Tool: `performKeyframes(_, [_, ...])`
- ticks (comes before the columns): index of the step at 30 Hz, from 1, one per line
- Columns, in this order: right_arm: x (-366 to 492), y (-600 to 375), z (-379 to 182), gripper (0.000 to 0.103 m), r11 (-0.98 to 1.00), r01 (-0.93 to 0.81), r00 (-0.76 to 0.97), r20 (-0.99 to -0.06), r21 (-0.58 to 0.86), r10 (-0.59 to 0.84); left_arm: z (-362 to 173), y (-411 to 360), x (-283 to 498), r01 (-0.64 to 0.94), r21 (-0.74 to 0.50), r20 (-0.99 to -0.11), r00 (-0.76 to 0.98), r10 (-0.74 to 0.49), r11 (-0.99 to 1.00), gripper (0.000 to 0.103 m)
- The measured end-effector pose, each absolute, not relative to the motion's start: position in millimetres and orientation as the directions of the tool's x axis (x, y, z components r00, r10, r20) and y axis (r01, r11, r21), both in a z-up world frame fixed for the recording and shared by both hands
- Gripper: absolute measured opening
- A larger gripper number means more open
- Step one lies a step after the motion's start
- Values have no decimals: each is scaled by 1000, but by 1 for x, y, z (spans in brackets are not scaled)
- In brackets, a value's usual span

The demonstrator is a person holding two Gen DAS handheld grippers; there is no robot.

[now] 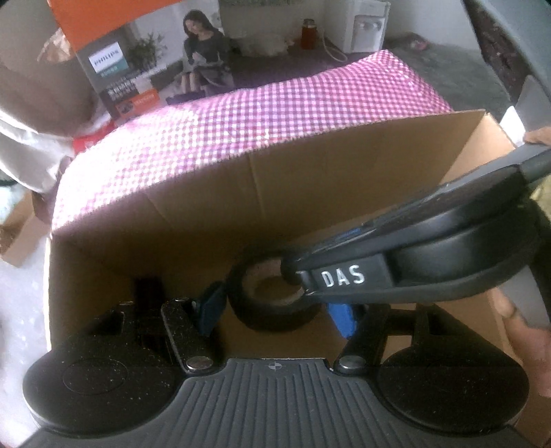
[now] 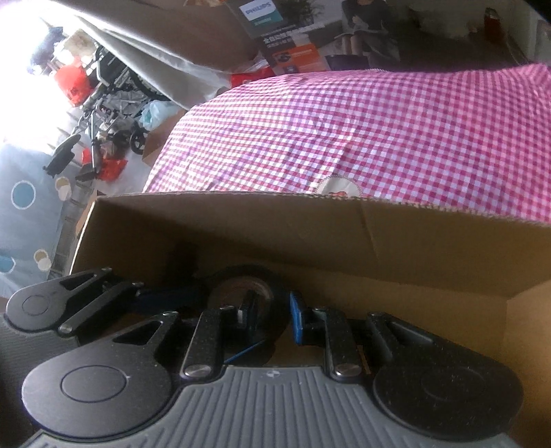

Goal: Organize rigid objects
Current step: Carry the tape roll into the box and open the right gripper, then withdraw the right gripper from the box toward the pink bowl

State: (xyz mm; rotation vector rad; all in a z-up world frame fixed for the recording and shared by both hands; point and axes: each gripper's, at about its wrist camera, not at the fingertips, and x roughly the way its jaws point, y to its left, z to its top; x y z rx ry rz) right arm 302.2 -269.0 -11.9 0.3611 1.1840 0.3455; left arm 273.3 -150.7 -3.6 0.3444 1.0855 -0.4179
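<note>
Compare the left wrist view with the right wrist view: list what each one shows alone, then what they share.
Left wrist only: DAS lettering, a hand at the right edge, a white dispenser.
Right wrist only: a spotted blue mat, a wheeled frame.
Both: the cardboard box, the black tape roll inside it, the pink checked cloth, the Philips carton.

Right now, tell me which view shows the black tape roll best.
The left wrist view: the black tape roll sits on the cardboard box floor, ring and core plainly visible. In the right wrist view the roll is partly hidden behind the right gripper.
</note>
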Motion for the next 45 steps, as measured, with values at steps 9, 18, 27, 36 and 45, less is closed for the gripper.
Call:
performKeyframes(9, [287,-283,8,24,864,-40,409,-781,502,473,26,-142,259,483,66,-860,472,-195,873,72])
performKeyframes(18, [221,-310,69,24,816,-63,568,-651,575,503,87,-114,210,459,2,-762,576,-296,889,73])
performKeyframes(27, [103,-323,117,24,772,-188,701,-467,608,539,135,-72,127,441,-81,-619,681,-392,894,78])
performKeyframes(36, [16,-311,94,24,753,-209,715,-428,624,553,95,-40,64,347,-9,-635,722,-273,938,78])
performKeyframes(45, [-4,-268,43,25,754,-187,629,-512,630,584,13,-23,31,353,68,-760,624,-180,933,77])
